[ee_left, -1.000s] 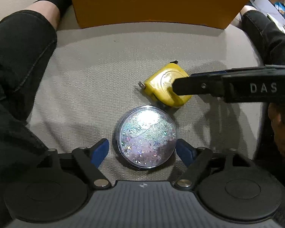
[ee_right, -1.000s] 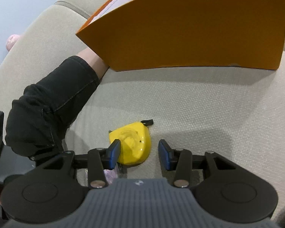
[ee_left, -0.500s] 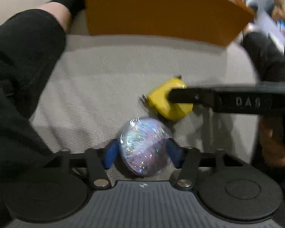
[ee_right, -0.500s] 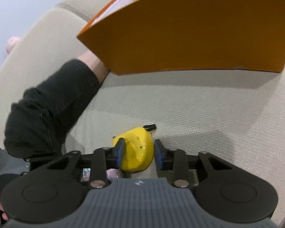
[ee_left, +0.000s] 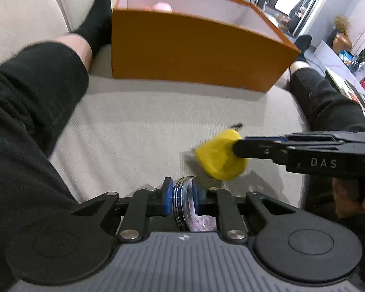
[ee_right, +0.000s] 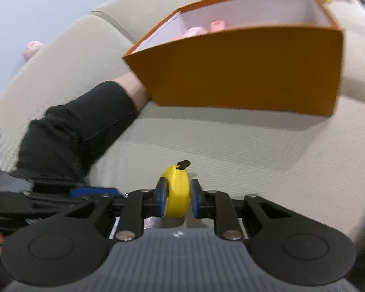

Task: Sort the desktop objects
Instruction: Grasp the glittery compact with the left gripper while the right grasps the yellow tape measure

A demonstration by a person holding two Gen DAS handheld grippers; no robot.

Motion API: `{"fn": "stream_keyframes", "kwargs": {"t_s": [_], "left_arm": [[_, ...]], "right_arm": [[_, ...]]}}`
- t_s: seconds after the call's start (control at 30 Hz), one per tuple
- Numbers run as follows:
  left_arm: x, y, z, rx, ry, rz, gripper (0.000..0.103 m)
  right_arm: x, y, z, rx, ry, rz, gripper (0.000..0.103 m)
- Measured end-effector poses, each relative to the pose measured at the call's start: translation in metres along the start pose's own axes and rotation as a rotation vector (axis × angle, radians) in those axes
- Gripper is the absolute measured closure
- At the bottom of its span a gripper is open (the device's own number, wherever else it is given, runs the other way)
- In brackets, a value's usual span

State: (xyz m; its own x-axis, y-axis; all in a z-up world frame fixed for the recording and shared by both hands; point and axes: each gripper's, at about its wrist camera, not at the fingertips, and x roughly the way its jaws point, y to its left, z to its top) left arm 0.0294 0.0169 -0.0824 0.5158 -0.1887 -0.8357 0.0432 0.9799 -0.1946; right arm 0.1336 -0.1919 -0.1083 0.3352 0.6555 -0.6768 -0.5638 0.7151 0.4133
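The left hand-held gripper (ee_left: 181,196) is clamped on a round glitter-filled case (ee_left: 185,202), held on edge between its blue pads (ee_left: 167,196). Just to its right, the right hand-held gripper (ee_right: 175,200) pinches a yellow tape measure (ee_right: 177,192) across its flat faces, the black tab (ee_right: 184,163) pointing forward. Both objects appear lifted clear of the beige sofa cushion (ee_left: 138,131), though how far cannot be told. The open orange box (ee_right: 245,73) stands ahead on the cushion, between the person's black-trousered legs (ee_left: 24,102), with pale pink items (ee_right: 197,29) already inside.

The step in hand looks like the carry to the box. Done well, each load rises above the near wall before moving forward, so nothing catches the rim. The case, gripped by its thin smooth edge, seems the likelier to slip or swivel; a level, unhurried move suits it. The two grippers travel close together and would do best entering the box apart, each releasing low inside.
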Motion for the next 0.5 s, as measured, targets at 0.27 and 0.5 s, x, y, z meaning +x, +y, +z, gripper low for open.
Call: {"fn": "stream_keyframes", "kwargs": {"t_s": [0.27,0.5], "left_arm": [[-0.011,-0.020,0.000,0.139,-0.087,0.070,0.088],[-0.006,-0.031,-0.006,0.196,-0.038,0.042,0.088]], "right_arm": [[-0.012,0.011,-0.007,-0.197,0.015,-0.206,0.082],[-0.010,0.020,-0.014,-0.245,0.054,-0.134,0.081]]}}
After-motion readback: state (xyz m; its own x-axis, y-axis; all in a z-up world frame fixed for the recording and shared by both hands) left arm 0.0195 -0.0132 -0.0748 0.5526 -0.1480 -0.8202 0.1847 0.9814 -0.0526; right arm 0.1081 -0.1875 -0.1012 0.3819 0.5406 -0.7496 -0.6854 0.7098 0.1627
